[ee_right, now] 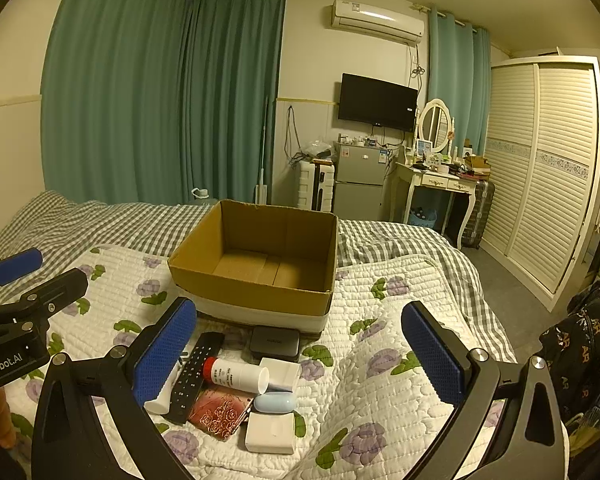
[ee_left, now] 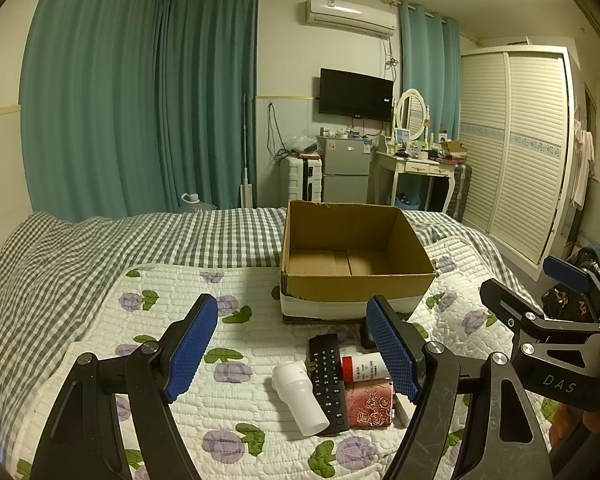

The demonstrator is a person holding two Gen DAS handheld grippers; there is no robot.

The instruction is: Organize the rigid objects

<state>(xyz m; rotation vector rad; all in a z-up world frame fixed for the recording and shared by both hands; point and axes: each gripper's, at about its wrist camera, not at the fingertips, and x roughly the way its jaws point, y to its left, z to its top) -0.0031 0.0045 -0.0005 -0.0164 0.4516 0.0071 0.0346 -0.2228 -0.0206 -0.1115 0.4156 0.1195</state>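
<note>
— How do the two tools stand?

— The left tool (ee_left: 292, 350) has its blue-padded jaws spread wide with nothing between them, hovering above the bed. The right tool (ee_right: 306, 354) is spread just as wide and also holds nothing.

— And what lies under them?

— A small heap on the flowered quilt (ee_right: 380, 360): a black remote control (ee_left: 327, 384) lying flat, with a white bottle (ee_left: 298, 398) on its side touching the remote's left edge. To the remote's right, a white tube with a red cap (ee_right: 236, 374) rests partly over a red rose-patterned case (ee_right: 220, 410). Just beside those are a pale blue oval case (ee_right: 275, 401), a white box (ee_right: 271, 433), another white box (ee_right: 282, 372), and a dark flat box (ee_right: 275, 342), possibly some electronic device.

— Where is the container?

— The open cardboard box (ee_right: 256, 256) sits on the quilt just beyond the heap, its inside bare. The dark box lies close against its near wall.
</note>
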